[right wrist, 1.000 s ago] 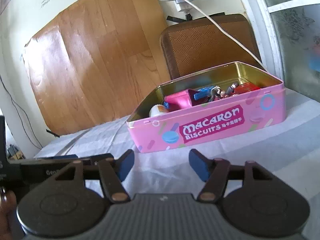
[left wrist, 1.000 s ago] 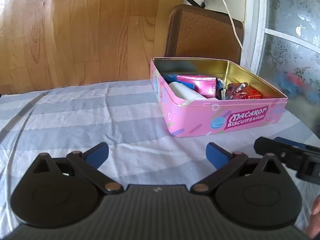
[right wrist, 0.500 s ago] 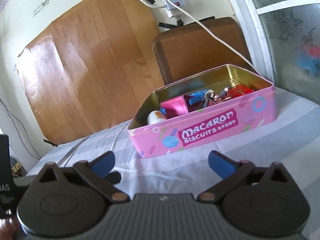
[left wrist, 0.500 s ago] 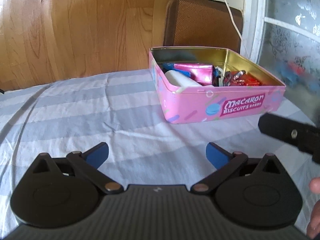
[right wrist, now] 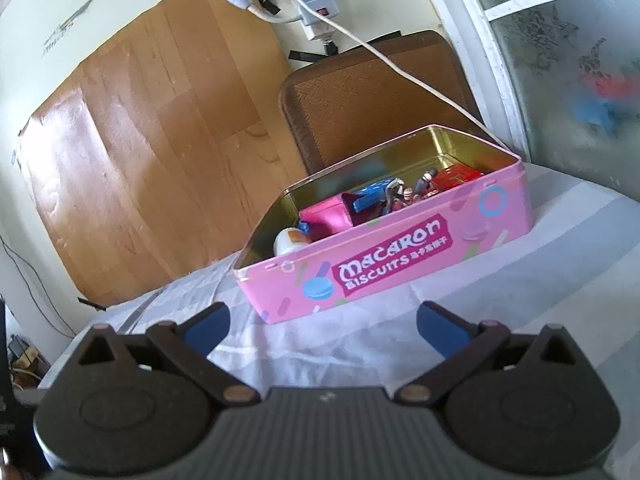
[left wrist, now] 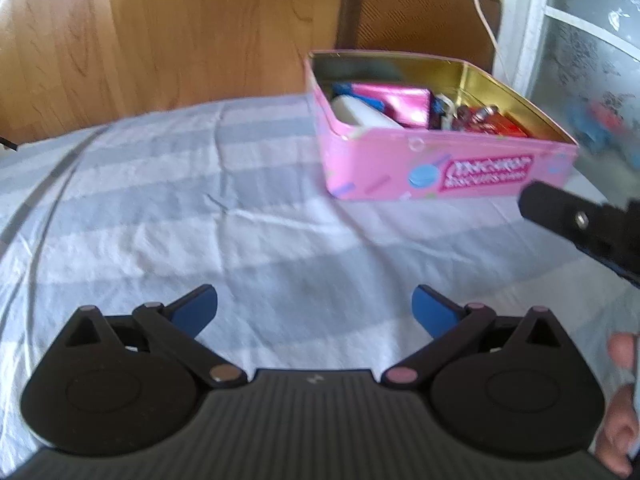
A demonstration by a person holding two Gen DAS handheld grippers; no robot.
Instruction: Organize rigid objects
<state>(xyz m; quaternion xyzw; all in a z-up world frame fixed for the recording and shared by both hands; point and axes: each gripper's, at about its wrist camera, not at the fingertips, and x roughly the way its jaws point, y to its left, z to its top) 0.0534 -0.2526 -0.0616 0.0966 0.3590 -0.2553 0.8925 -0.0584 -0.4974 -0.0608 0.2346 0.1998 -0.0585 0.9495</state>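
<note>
A pink "Macaron Biscuits" tin [left wrist: 400,172] [right wrist: 400,264] sits lidless on the striped cloth, holding a white egg-shaped thing [right wrist: 289,240], a shiny pink packet [left wrist: 400,102], a blue piece [right wrist: 370,196] and a red box [right wrist: 456,174]. My left gripper [left wrist: 315,306] is open over bare cloth, well short of the tin and to its left. My right gripper [right wrist: 323,322] is open wide just in front of the tin's near wall, nothing between its fingers. The right gripper's black body [left wrist: 580,224] shows at the right edge of the left wrist view.
A blue-and-white striped cloth [left wrist: 200,220] covers the table. Behind the tin stands a brown chair back [right wrist: 380,96] and a wooden panel [right wrist: 160,140]. A white cable [right wrist: 400,64] runs from a wall power strip down past the tin. A frosted window [right wrist: 560,60] is at right.
My right gripper's jaws have spread from partly open to wide open. The left view has tipped downward, so the tin sits higher in its frame.
</note>
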